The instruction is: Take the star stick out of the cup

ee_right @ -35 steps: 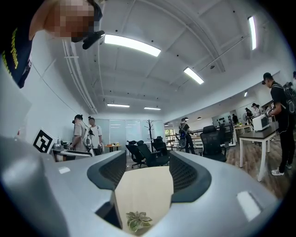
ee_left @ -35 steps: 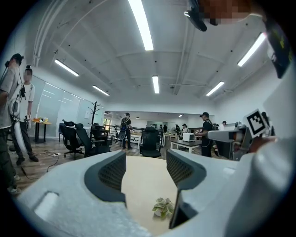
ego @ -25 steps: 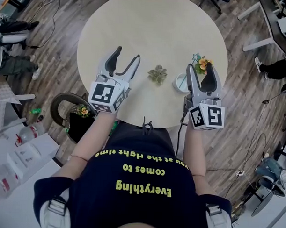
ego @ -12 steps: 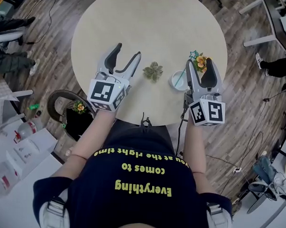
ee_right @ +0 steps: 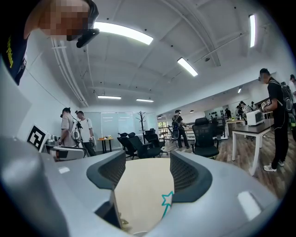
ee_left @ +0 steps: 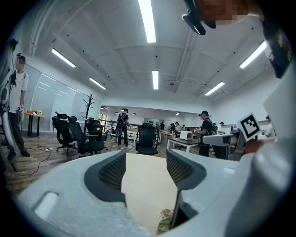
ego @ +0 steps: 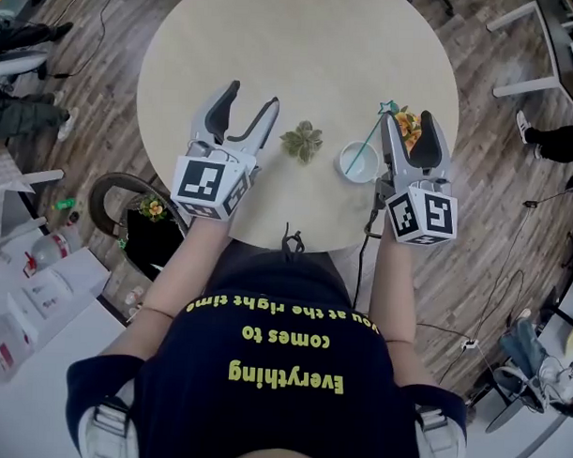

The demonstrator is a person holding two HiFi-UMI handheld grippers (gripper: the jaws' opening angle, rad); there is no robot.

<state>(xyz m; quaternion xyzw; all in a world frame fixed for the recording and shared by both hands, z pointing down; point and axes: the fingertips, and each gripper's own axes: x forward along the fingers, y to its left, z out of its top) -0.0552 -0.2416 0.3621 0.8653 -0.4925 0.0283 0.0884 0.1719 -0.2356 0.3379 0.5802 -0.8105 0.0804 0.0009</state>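
A small white cup [ego: 358,162] stands on the round beige table [ego: 302,45], near its front right edge. The teal star stick [ego: 388,109] leans out of the cup toward the right. My right gripper [ego: 409,120] hovers open just right of the cup, over an orange flower [ego: 407,127]. In the right gripper view the star [ee_right: 166,199] shows low between the jaws, close to the right one, with my right gripper [ee_right: 143,169] holding nothing. My left gripper [ego: 252,98] is open and empty at the table's left, and the left gripper view shows it [ee_left: 145,169] the same way.
A green artificial plant [ego: 302,141] lies between the grippers, left of the cup, and also shows as the plant [ee_left: 165,221] low in the left gripper view. A black chair [ego: 127,218] holding a flower bag stands at the table's front left. Office chairs, desks and people stand beyond.
The right gripper has shifted slightly to the right of the cup. The head view has drifted a little. The left gripper holds its place.
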